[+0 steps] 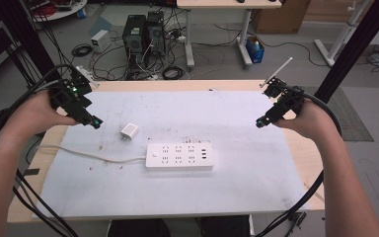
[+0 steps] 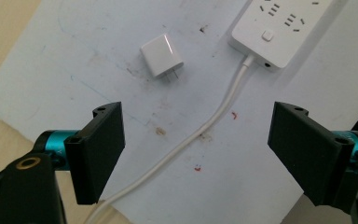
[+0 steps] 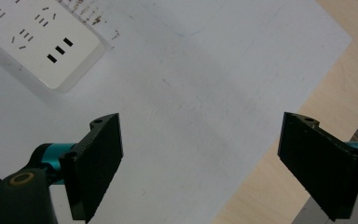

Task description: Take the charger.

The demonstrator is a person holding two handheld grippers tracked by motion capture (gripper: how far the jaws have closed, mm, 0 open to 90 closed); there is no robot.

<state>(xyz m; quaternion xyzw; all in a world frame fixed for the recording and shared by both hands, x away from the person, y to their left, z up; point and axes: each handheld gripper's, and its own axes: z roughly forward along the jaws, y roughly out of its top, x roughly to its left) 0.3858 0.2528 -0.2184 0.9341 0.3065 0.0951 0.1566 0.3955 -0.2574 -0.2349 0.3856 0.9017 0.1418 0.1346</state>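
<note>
White plug adapter (image 1: 129, 131) is seen lying loose on the table sheet (image 1: 237, 187) just beside the power strip (image 1: 179, 156), not yet plugged in, while the left gripper (image 1: 94, 122) and right gripper (image 1: 259, 122) are held spread and empty above it.

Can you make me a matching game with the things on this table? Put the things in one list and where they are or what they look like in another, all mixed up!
Things:
1. charger
2. power strip
3. left tongs
4. right tongs

Clues:
A. long, white, with a cord
B. open, over the table's right side
C. small white cube lying loose
D. open, nearest the charger

Pairs: 1-C, 2-A, 3-D, 4-B
</note>
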